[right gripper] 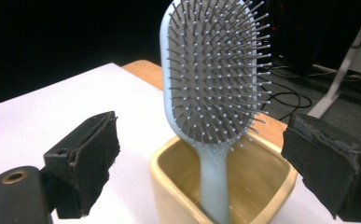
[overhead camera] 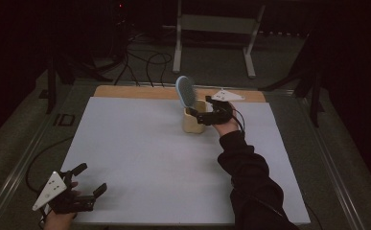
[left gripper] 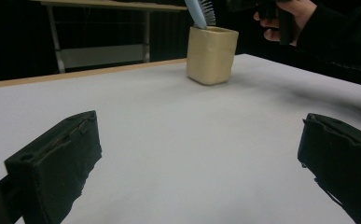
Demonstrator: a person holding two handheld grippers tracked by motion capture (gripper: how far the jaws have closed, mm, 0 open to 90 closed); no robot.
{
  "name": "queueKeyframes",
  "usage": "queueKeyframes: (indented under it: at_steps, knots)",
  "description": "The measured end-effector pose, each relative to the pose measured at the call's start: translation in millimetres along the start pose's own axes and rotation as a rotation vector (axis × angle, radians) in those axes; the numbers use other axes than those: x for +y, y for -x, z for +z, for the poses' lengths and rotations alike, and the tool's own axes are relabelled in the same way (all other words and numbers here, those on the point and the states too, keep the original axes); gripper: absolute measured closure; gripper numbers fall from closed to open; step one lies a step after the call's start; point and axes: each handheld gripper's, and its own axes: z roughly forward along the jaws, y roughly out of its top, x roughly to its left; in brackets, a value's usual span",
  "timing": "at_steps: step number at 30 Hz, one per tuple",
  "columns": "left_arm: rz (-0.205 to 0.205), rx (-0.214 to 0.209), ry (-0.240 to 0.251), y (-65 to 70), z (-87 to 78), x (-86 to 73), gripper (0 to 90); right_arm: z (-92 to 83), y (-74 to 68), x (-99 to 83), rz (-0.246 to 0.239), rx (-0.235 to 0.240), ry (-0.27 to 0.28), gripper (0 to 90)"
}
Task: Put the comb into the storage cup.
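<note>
A light blue hairbrush stands handle-down in a cream square cup at the back middle of the white mat, its bristles facing the right gripper's camera. My right gripper is open, with its jaws on either side of the cup's rim and the brush handle, touching neither. Near the mat's front left corner my left gripper rests open with nothing in it. From there, cup and brush stand far off.
The mat lies on a wooden tabletop whose bare strip shows along the back. A white metal stand and black cables are on the floor beyond. The right sleeve crosses the mat's right side.
</note>
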Motion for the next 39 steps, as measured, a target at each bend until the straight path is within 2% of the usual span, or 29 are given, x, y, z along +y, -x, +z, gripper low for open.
queueKeyframes:
  at_steps: [5, 12, 21, 29, 39]
  knots:
    - [0.005, 0.003, -0.004, 0.0, 0.1, -0.3, 0.0, -7.9, -0.2, -0.2, -0.002, 0.027, -0.010, 9.6]
    - [0.005, 0.003, -0.007, 0.0, 0.3, -0.5, 0.0, -24.3, 0.3, -1.0, 0.009, 0.034, -0.007, 8.9]
    - [0.005, 0.006, -0.008, -0.1, 0.1, -0.6, 0.0, -42.5, -0.5, -4.5, -0.006, 0.044, -0.018, 8.9]
    - [0.008, 0.006, -0.008, 0.5, 0.0, -0.3, 0.0, -59.2, -5.7, -17.8, -0.021, 0.059, -0.039, 8.9]
    - [0.009, 0.003, -0.008, 0.9, 0.1, -0.2, 0.0, -84.0, -15.7, -40.9, -0.023, 0.079, -0.031, 8.9]
